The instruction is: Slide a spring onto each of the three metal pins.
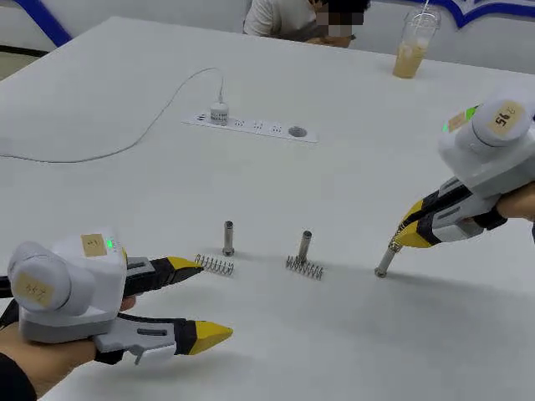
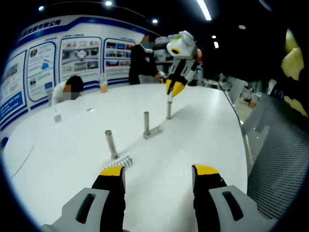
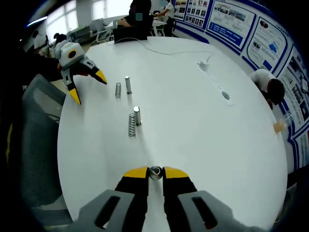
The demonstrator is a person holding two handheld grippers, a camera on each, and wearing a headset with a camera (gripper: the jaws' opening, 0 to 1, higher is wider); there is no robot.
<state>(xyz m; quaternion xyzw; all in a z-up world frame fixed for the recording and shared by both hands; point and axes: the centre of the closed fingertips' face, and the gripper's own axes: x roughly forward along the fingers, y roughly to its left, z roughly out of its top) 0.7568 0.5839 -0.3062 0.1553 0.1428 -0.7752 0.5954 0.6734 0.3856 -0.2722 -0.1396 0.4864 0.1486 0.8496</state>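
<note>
Two metal pins stand upright on the white table, the left pin [image 1: 228, 238] and the middle pin [image 1: 305, 246]. A spring [image 1: 215, 265] lies by the left pin's base, and another spring [image 1: 304, 267] lies by the middle one. The third pin [image 1: 386, 261] leans, its base on the table, and my right gripper [image 1: 402, 238] is shut on its top end [image 3: 155, 172]. I cannot tell whether a spring sits on that pin. My left gripper [image 1: 216, 299] is open and holds nothing, its upper fingertip close to the left spring [image 2: 123, 162].
A white power strip [image 1: 251, 125] with a plug and a long cable lies further back. A drink cup [image 1: 414, 46] stands at the far right, and a person [image 1: 288, 17] sits at the far edge. The table's rim [image 2: 244, 140] curves past on the right.
</note>
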